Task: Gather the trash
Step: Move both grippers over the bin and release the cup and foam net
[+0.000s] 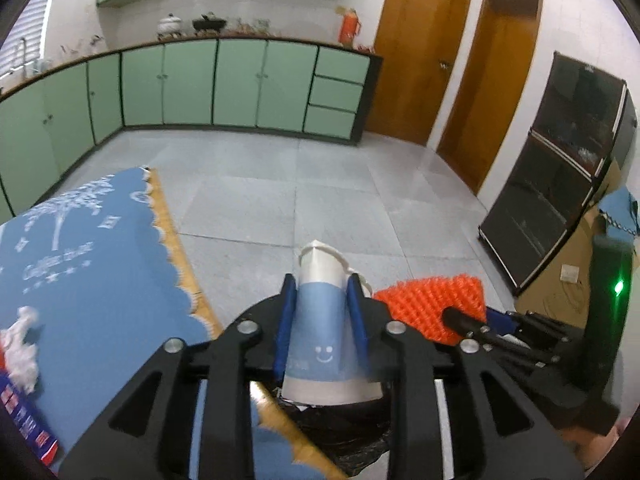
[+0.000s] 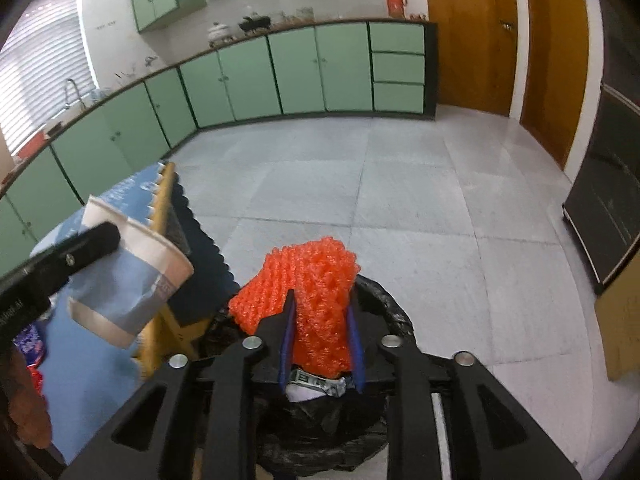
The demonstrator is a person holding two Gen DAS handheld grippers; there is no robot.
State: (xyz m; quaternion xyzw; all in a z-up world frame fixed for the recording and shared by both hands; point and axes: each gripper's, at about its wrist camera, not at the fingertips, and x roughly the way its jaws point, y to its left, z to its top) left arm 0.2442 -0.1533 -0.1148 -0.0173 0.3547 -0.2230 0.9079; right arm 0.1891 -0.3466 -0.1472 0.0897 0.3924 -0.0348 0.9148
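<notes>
Both claws carry trash above the black-lined bin, just beside the blue-clothed worktop.

The bin (image 2: 384, 300) lies directly below the right claw (image 2: 321, 334), which grips orange foam netting (image 2: 308, 280); the left claw (image 1: 322, 320) clasps a paper cup (image 1: 320, 320) lengthwise over the worktop (image 1: 100, 260) edge. The bin's near rim is hidden; crumpled paper remains behind.

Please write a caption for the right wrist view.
Right gripper holds orange foam netting above black trash bag.
</notes>
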